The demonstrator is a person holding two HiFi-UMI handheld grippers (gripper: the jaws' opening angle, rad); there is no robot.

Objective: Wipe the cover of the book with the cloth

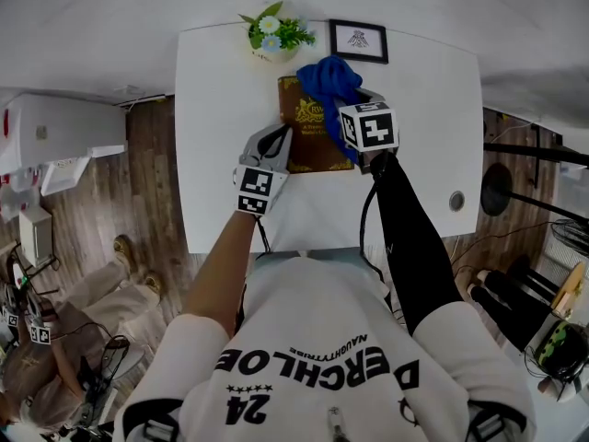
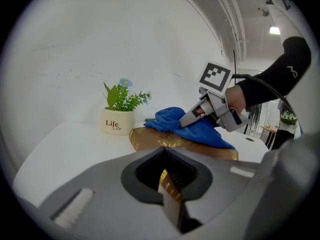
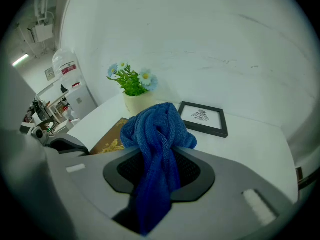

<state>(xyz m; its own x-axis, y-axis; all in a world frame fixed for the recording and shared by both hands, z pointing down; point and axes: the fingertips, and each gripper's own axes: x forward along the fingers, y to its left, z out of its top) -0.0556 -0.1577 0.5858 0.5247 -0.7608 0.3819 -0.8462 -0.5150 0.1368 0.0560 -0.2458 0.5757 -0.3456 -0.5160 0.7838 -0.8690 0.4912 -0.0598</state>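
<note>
The brown, gold-ornamented hardcover book (image 1: 313, 150) on the white table (image 1: 221, 109) was clamped edgewise by the left tongs (image 2: 170, 184), the blue towelling cloth (image 3: 157, 129) gripped by the right tongs (image 3: 157, 184) was laid on its cover, and wiping was judged begun, most of it left.

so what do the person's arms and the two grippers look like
The left gripper and right gripper are grey, each carrying a white cube with black square markers and trailing a thin black cable. The right arm wears a long black sleeve; the left is bare below a white T-shirt.
</note>
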